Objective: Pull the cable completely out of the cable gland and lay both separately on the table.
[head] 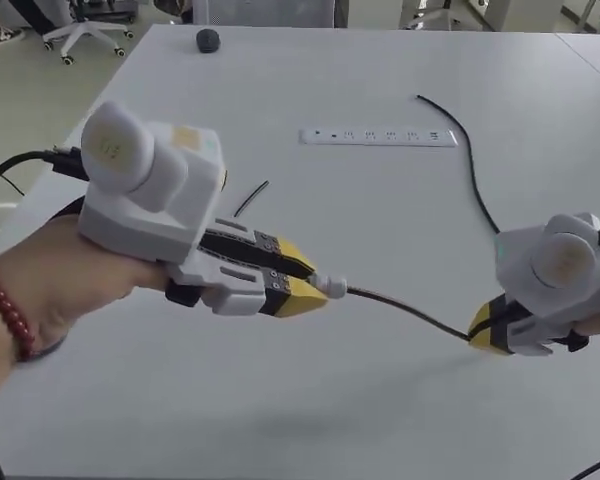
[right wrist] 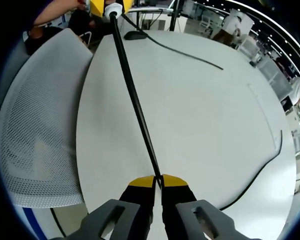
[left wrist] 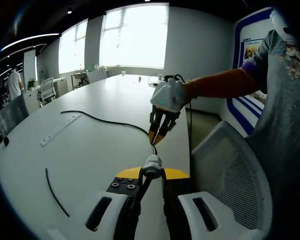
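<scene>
The left gripper [head: 305,282] was clamped tight on the one small white cable gland [head: 330,287] at mid-frame. At the lower right the right gripper [head: 488,330] pinched the single thin black cable [head: 405,308], which stretched between them above the table [head: 380,410]. Both seemed light: the gland hard, the cable limp and probably slick, best pinched close to the gland. One short cable offcut [head: 250,198] and one power strip [head: 378,136] lay beyond.

Cable gland [head: 330,287]: only the white tip shows, body hidden between left gripper [head: 313,282] jaws. Cable [head: 405,308] right of the gland vanishes inside right gripper [head: 484,333], which is itself cut by the frame edge. Dark blob [head: 208,40] far beyond the gland: too small to identify.
</scene>
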Demonstrator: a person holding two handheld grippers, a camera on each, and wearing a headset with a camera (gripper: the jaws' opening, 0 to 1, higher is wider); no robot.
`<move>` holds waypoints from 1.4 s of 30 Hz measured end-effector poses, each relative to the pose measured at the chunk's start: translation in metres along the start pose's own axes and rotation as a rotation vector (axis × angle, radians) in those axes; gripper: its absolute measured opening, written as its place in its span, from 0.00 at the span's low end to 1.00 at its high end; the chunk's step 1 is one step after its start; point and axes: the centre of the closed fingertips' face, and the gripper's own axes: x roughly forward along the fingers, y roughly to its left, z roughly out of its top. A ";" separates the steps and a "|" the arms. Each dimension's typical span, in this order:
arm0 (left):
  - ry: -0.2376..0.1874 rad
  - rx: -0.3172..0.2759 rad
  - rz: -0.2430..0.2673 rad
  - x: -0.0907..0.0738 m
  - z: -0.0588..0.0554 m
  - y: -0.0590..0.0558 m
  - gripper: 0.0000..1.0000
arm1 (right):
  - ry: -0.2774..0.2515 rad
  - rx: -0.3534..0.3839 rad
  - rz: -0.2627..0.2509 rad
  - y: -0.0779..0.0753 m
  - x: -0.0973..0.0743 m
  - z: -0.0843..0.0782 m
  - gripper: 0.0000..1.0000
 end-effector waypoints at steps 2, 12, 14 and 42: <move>0.003 0.003 0.003 0.002 0.000 0.000 0.16 | 0.001 0.003 0.000 0.000 0.002 -0.001 0.00; 0.006 -0.017 0.034 0.005 -0.001 0.005 0.16 | -0.015 0.011 -0.001 0.000 0.002 -0.006 0.00; 0.001 -0.024 0.036 0.005 -0.001 0.006 0.16 | -0.029 0.012 -0.006 0.001 0.001 -0.004 0.00; 0.004 -0.038 0.042 0.010 -0.002 0.008 0.16 | -0.502 -0.063 -0.007 0.041 -0.083 0.159 0.23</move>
